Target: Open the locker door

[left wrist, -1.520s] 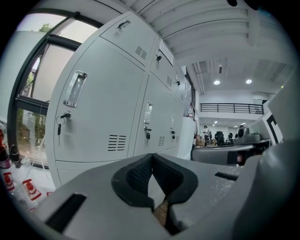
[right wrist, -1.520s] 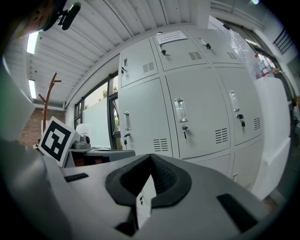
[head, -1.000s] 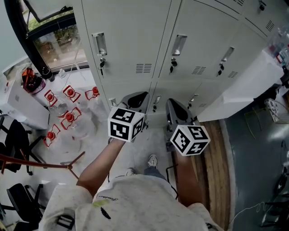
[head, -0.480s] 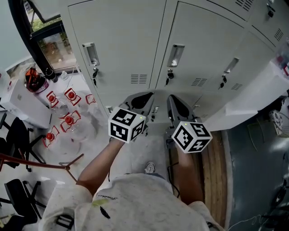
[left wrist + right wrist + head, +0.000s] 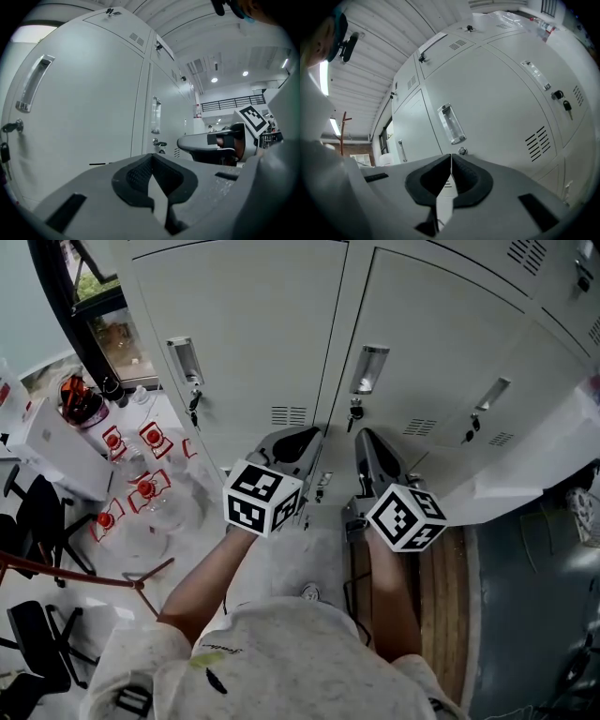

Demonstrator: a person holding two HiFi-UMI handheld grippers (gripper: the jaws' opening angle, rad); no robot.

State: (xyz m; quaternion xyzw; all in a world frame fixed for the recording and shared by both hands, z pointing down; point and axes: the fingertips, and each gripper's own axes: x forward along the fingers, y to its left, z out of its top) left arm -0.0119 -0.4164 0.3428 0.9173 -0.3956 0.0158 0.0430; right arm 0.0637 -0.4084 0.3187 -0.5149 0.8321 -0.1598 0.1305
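A row of pale grey lockers fills the top of the head view. The middle locker door point(image 5: 422, 352) carries a recessed metal handle point(image 5: 368, 368) with a keyed lock point(image 5: 355, 412) below it. The left door point(image 5: 253, 324) has its own handle point(image 5: 185, 360) and hanging key point(image 5: 194, 405). All doors look closed. My left gripper point(image 5: 298, 441) is shut and empty, pointing at the seam between the two doors. My right gripper point(image 5: 369, 444) is also shut and empty, just below the middle lock. In the right gripper view the handle point(image 5: 451, 124) and lock point(image 5: 462, 151) sit right above the closed gripper point(image 5: 450, 158).
Glass flasks with red labels point(image 5: 141, 486) stand on the floor at left, by a white box point(image 5: 56, 442) and black chairs point(image 5: 37, 521). A white panel point(image 5: 530, 460) juts out at right above a wooden floor strip point(image 5: 452, 615). A further locker handle point(image 5: 494, 393) lies to the right.
The lockers have drawn nearer and lower in the head view. Both grippers have moved up toward the middle door's lock, still shut.
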